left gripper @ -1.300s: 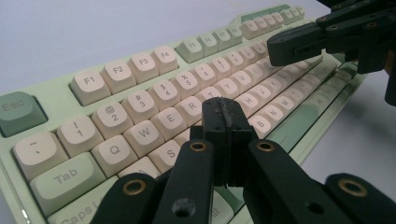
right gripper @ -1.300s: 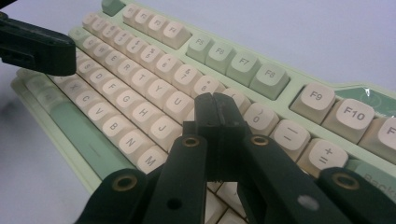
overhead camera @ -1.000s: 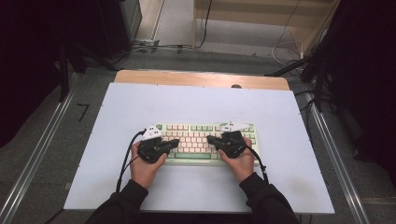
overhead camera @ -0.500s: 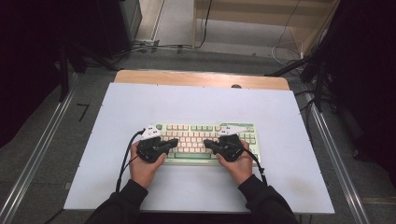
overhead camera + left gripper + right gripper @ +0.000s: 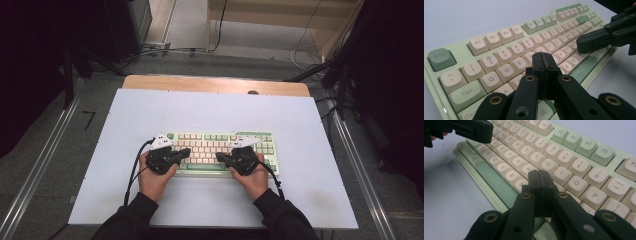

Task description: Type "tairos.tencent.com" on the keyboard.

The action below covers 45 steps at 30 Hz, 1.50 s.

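Both my claws are closed on nothing, the left claw point(image 5: 543, 59) and right claw point(image 5: 539, 178) poised over the keyboard point(image 5: 220, 152) just beneath their tips. My blunt closed tips could well bridge two neighbouring keys, or push the keyboard along the bench point(image 5: 210, 107).

a pale table point(image 5: 150, 115) carries a green and cream keyboard point(image 5: 220, 137).

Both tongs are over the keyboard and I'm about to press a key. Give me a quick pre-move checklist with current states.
1. Left tongs shut, nothing between the jaws: ok.
2. Right tongs shut, nothing between the jaws: ok.
3. Pale green keyboard with cream keycaps lies flat on the white tabletop: ok.
4. The two tongs are apart over the key rows: ok.
5. Left tip touching a key: cannot tell.
6. Right tip touching a key: cannot tell.
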Available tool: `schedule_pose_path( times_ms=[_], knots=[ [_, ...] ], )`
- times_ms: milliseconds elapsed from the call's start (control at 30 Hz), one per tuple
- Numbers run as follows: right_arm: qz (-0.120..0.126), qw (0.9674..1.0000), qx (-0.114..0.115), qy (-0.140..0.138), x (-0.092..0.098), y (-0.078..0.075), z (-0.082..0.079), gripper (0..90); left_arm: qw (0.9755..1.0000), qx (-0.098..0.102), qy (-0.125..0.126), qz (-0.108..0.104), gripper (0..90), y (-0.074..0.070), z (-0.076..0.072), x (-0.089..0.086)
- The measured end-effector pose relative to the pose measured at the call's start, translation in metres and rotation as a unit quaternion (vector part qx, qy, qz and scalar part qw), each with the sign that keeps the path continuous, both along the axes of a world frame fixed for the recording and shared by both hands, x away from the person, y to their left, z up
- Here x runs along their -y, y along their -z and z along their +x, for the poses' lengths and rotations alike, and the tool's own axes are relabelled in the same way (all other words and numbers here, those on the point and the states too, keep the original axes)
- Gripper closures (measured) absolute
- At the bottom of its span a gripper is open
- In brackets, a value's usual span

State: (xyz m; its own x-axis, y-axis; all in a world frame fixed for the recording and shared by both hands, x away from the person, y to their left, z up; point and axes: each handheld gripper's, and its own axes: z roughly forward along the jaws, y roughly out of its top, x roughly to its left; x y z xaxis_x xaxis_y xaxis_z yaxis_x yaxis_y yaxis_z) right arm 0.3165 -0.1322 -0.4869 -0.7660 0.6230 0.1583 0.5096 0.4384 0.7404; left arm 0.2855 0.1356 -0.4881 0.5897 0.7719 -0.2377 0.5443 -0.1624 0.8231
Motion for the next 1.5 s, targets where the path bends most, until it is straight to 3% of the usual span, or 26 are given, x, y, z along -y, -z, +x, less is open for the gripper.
schedule_pose_path(
  times_ms=[800,933,1100,1267,1500],
  knots=[
    [-0.003,1.0000,-0.002,-0.002,-0.001,0.002,-0.001,88.0,1.0000,0.000,0.001,0.000,90.0,0.000,0.000,0.000],
    [-0.013,0.9999,0.004,-0.005,-0.003,0.006,-0.002,88.0,1.0000,0.000,0.000,0.000,90.0,0.000,0.000,0.000],
    [-0.007,1.0000,0.002,-0.003,-0.002,0.005,-0.003,88.0,1.0000,0.001,-0.001,-0.001,90.0,0.000,-0.001,0.000],
    [0.017,0.9998,0.011,0.003,0.006,-0.004,-0.003,87.8,1.0000,0.004,-0.004,-0.003,90.0,-0.001,0.000,-0.002],
    [0.027,0.9994,0.015,0.015,0.019,-0.010,-0.002,85.7,0.9998,0.006,-0.009,-0.017,90.0,-0.004,-0.001,-0.006]
  ],
)
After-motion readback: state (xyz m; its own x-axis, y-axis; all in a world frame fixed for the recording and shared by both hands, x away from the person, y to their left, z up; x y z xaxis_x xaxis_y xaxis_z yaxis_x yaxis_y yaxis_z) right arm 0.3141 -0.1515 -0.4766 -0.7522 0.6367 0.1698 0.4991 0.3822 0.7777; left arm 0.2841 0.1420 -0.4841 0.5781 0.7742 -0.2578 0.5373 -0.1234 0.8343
